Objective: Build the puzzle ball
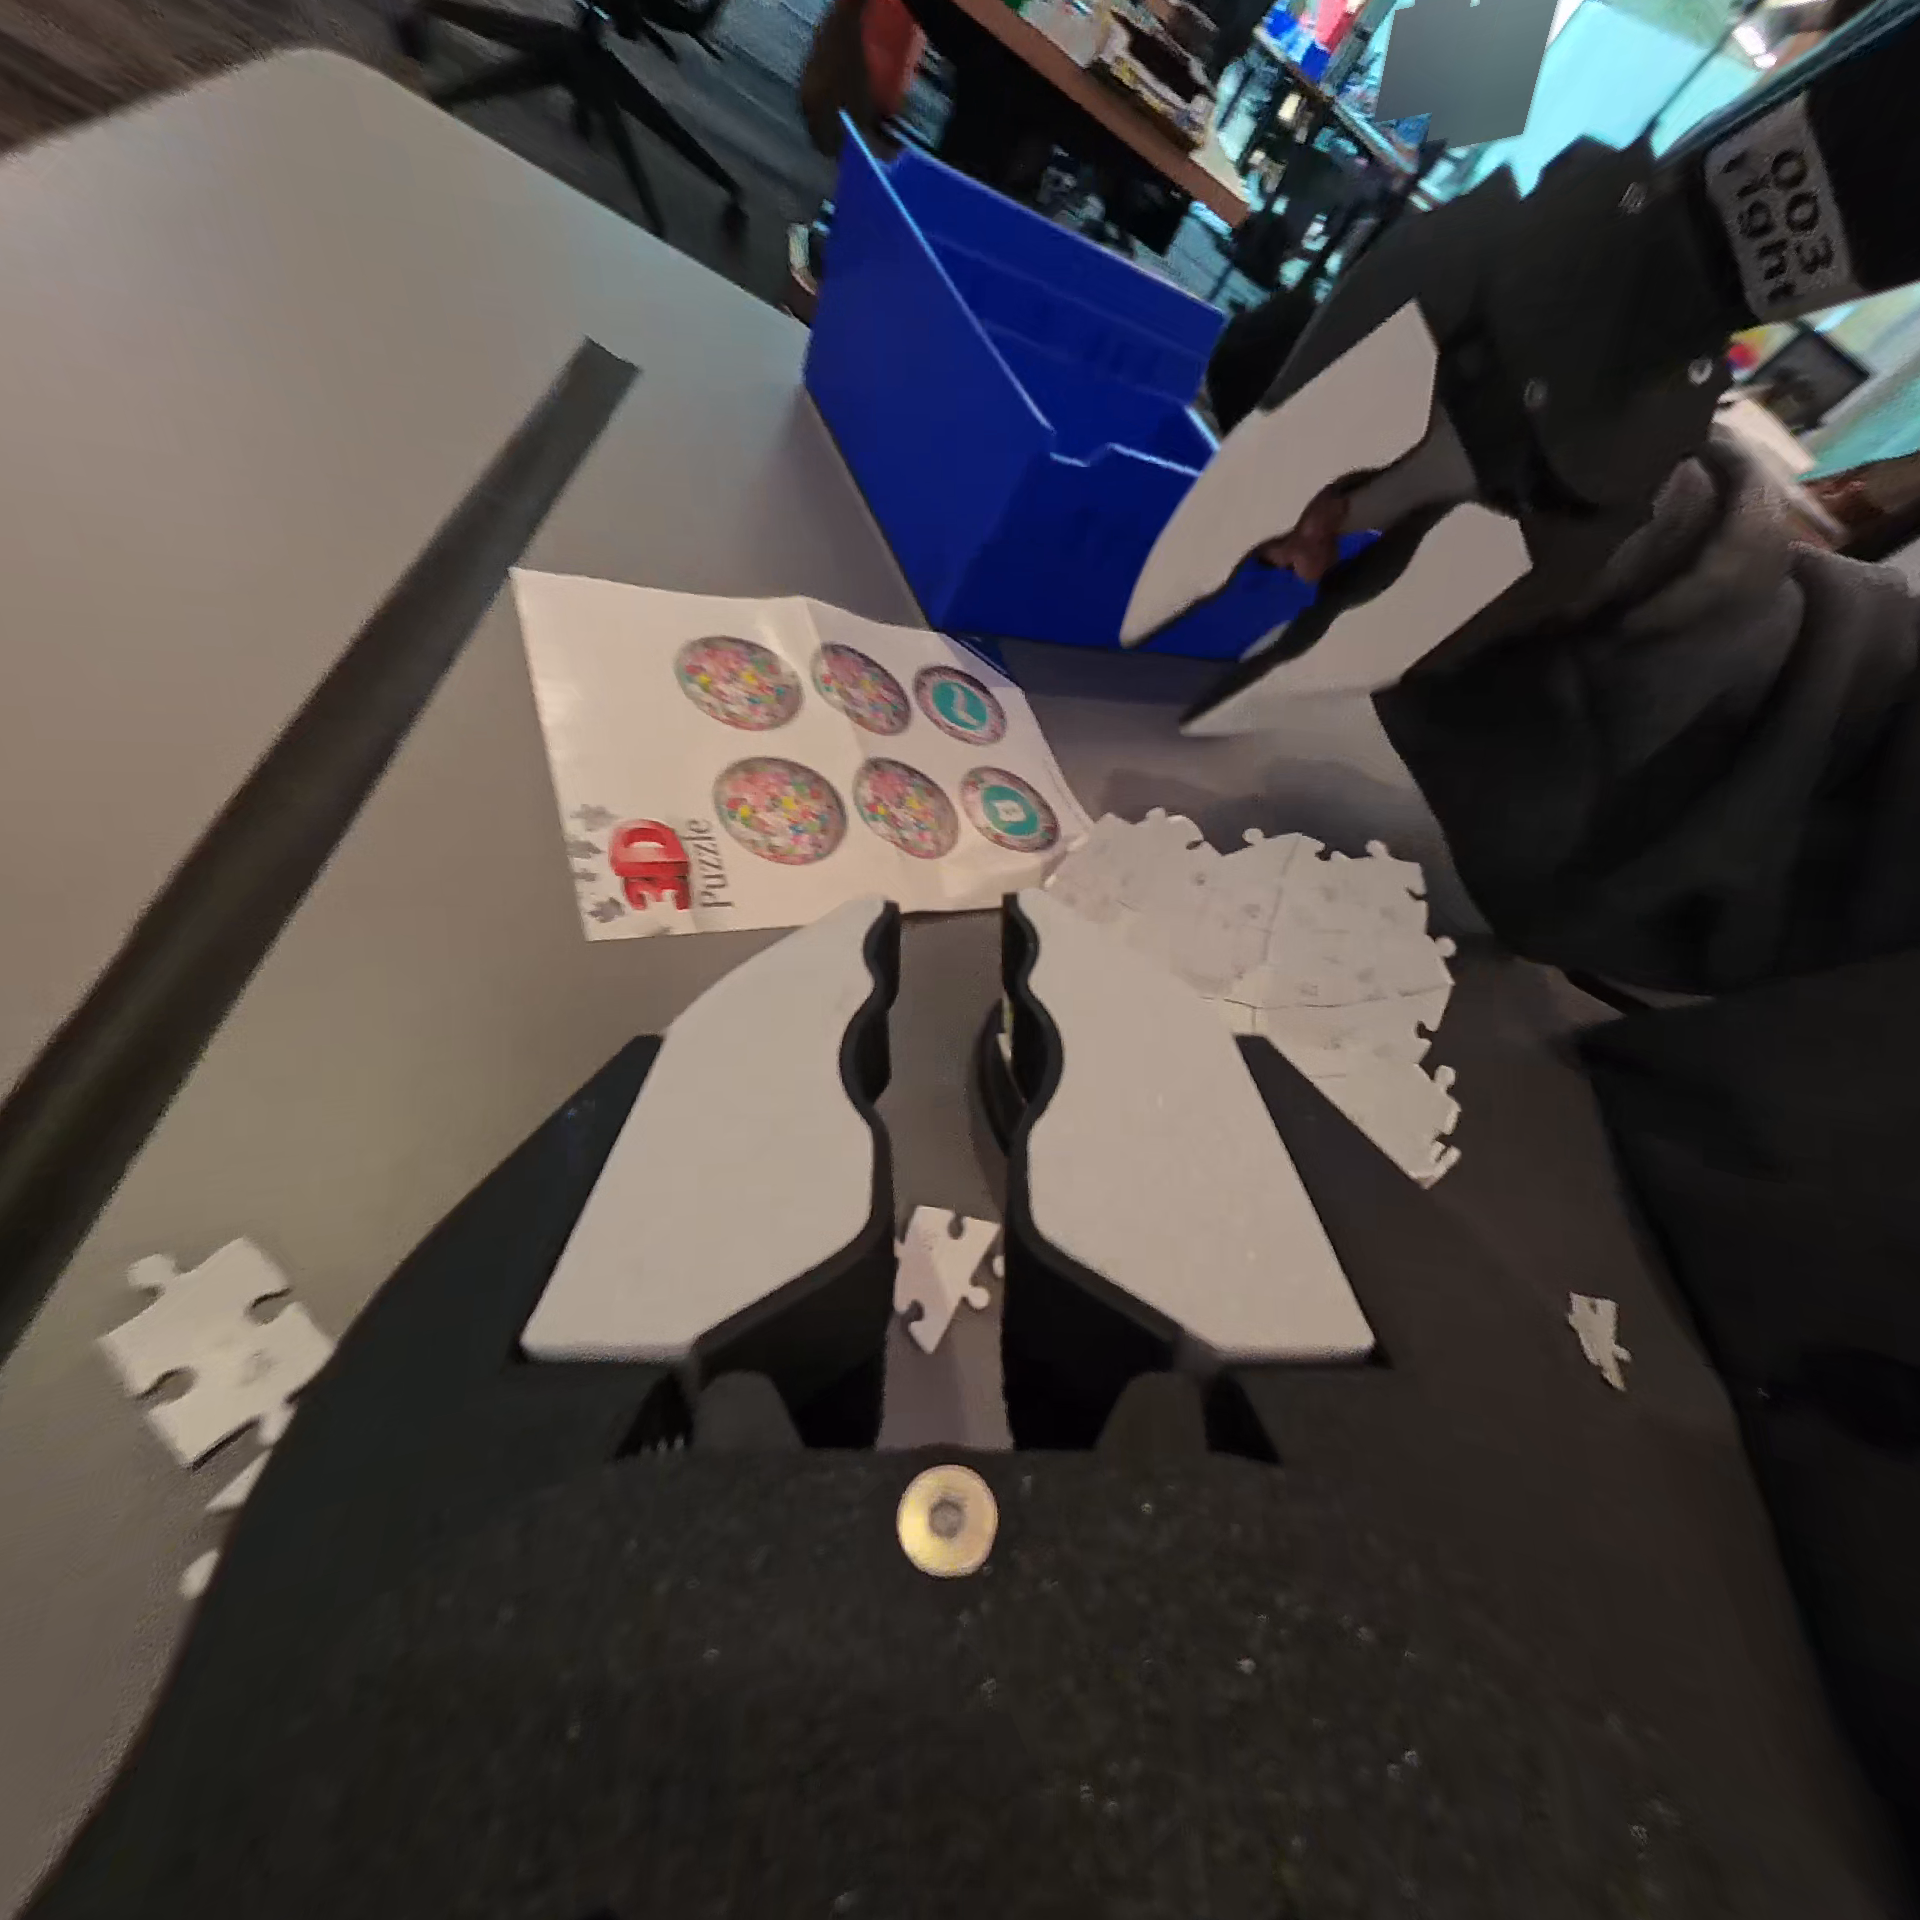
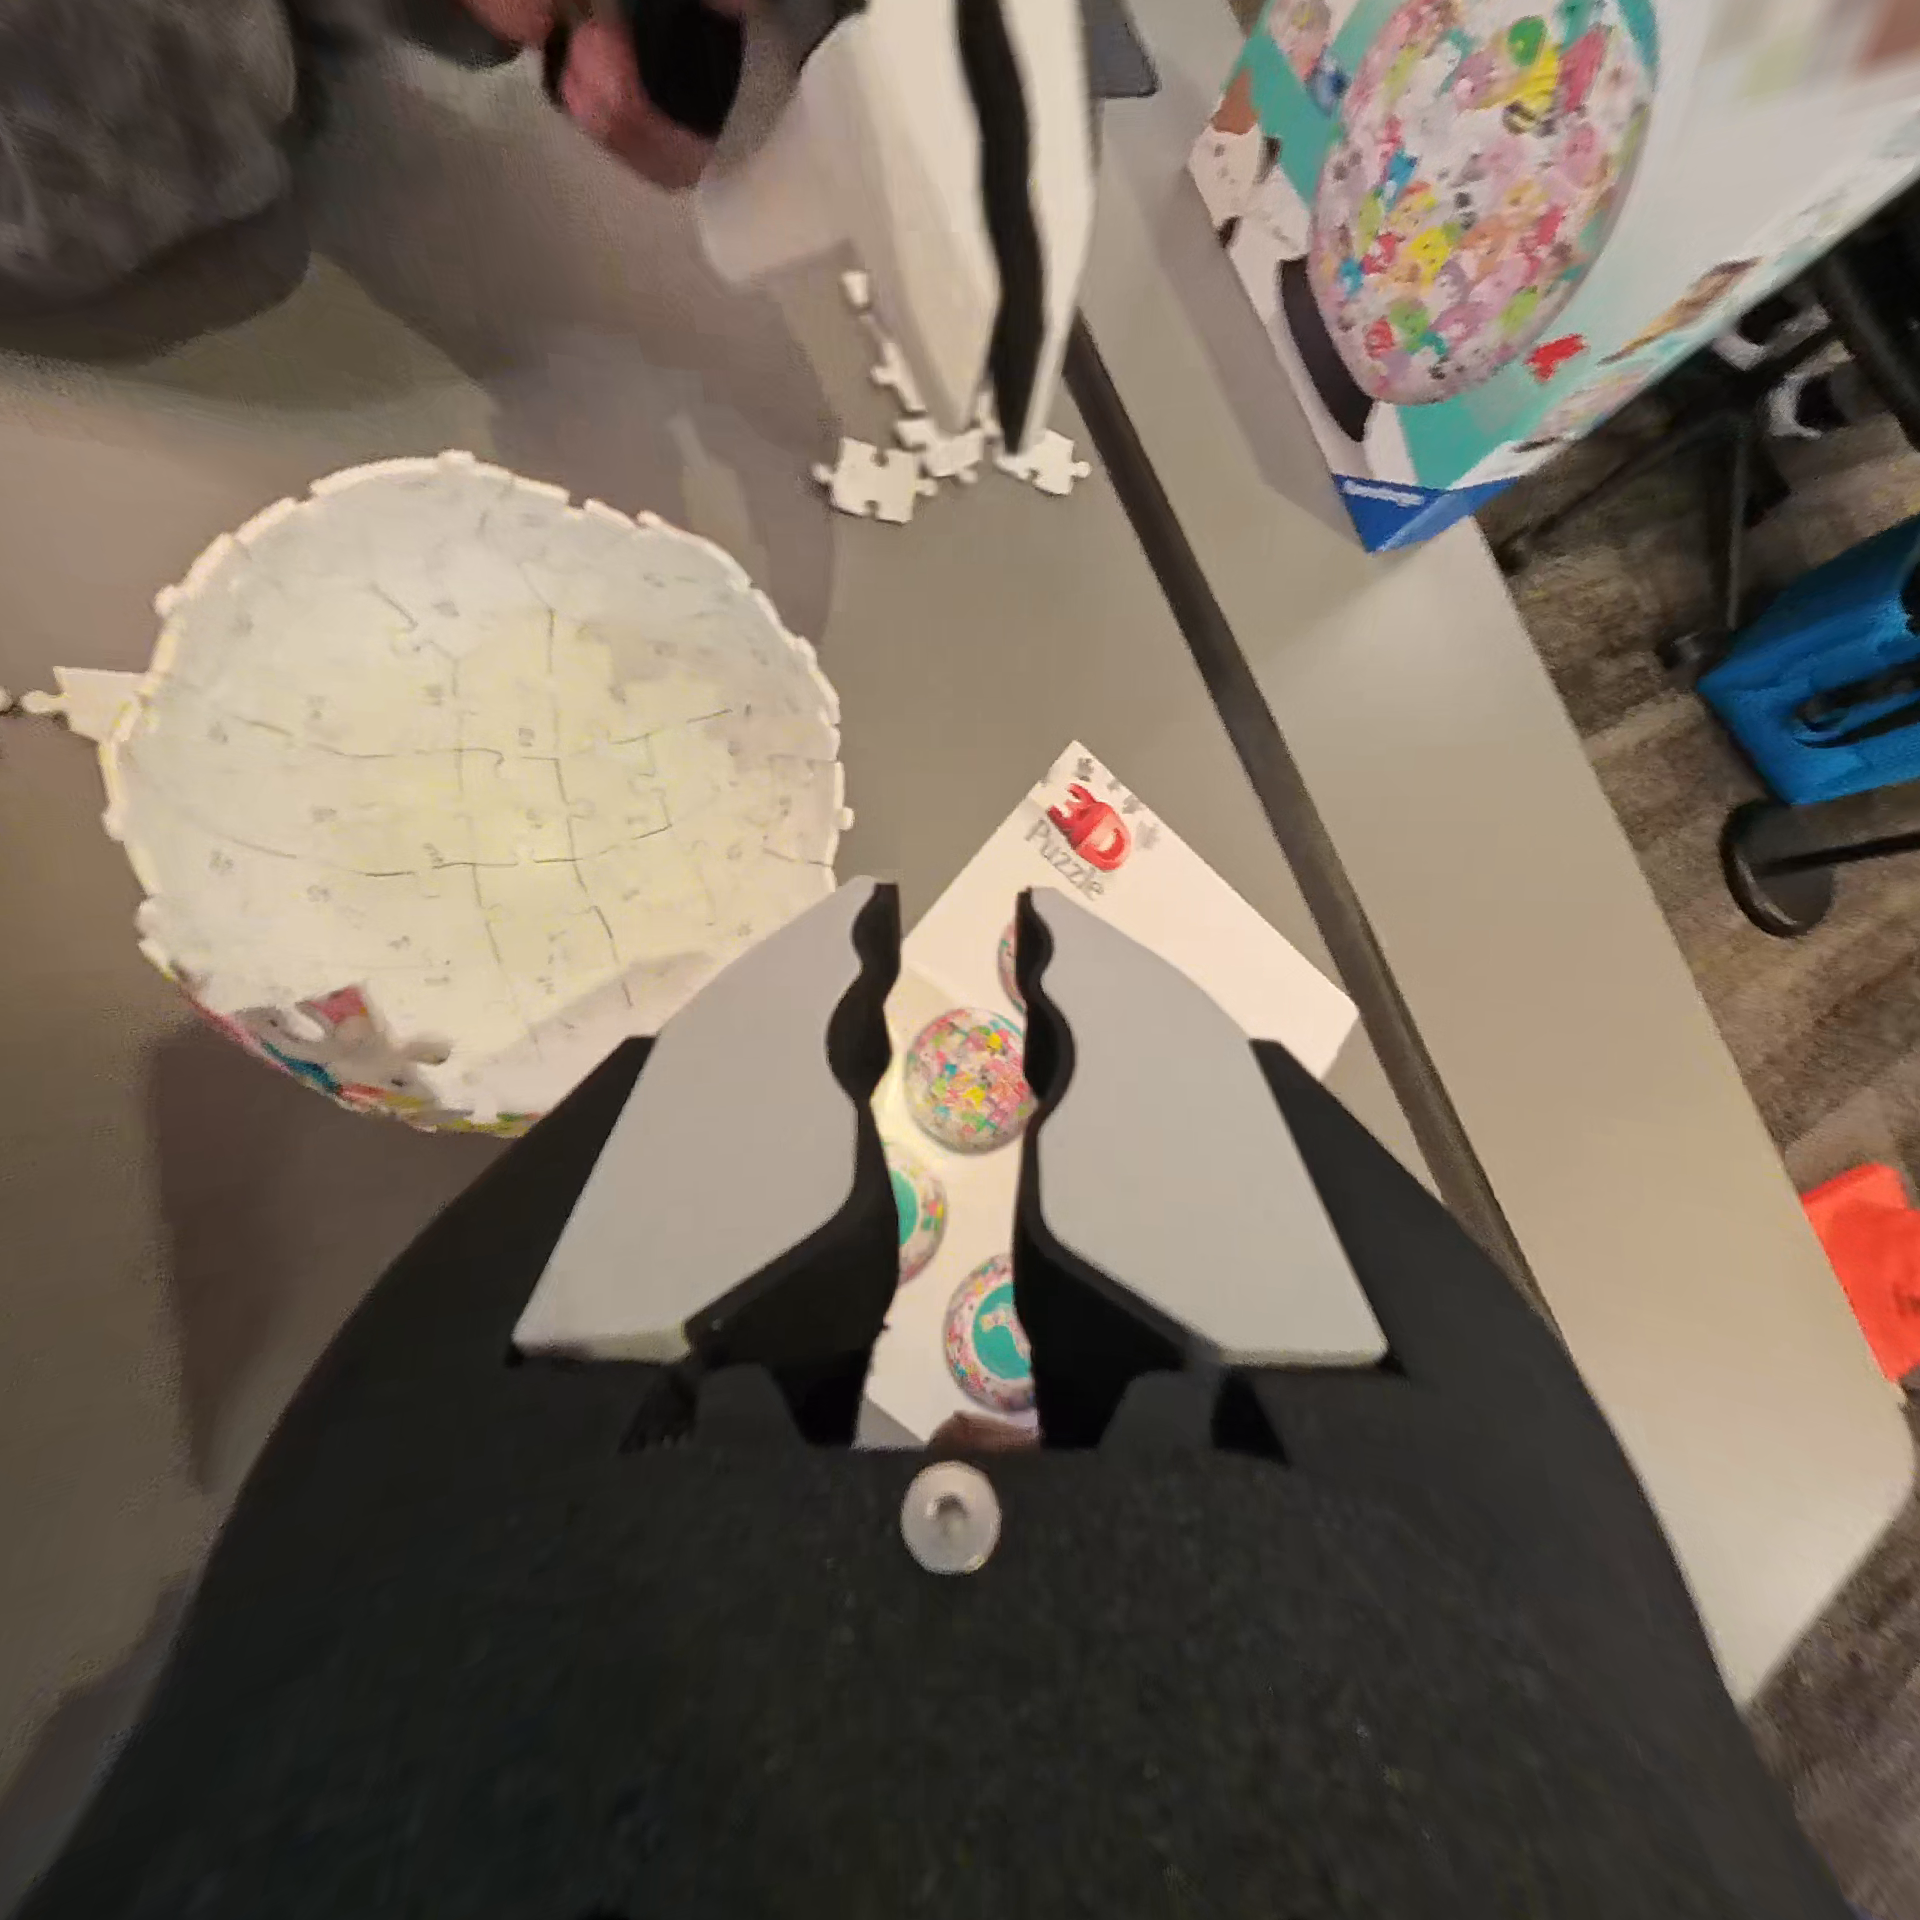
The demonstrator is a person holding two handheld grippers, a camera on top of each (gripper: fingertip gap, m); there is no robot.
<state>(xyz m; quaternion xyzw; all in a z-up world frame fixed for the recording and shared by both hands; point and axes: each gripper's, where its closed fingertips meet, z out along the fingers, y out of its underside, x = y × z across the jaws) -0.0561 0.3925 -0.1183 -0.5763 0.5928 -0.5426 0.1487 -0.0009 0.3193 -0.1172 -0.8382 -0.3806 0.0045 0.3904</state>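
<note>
A: Below the left tool [image 1: 948,920], between its two grey fingers [image 1: 727,1164], a single white puzzle piece [image 1: 940,1283] lies on the grey tabletop [image 1: 436,790]. The jaws stand a narrow gap apart and grip nothing.

B: And past its tips?

A: Just ahead lies the folded instruction sheet [image 1: 790,748] printed with six round pictures. To the right of the tips sits the half-built puzzle ball [image 1: 1299,956], white inner side showing. Beyond the sheet stands a blue bin [image 1: 997,416]. Off to the tool's left are more loose pieces [image 1: 208,1351], and one small piece [image 1: 1600,1340] lies to its right.

B: What about the right tool [image 2: 956,904]?

A: It hovers above the same sheet [image 2: 1195,956], which shows through the gap. Its jaws are also slightly parted, with nothing between them. From the left wrist view the right tool [image 1: 1236,655] hangs in the air above the ball, fingers apart.

B: Where is the ball from there?

A: To the left of the right tool's fingers: an open bowl of joined pieces [image 2: 468,790], with coloured print along its lower outside edge. Farther ahead the left tool [image 2: 1013,260] points down at a cluster of loose pieces [image 2: 935,457]. The puzzle box [image 2: 1486,239] stands ahead and to the right.
</note>
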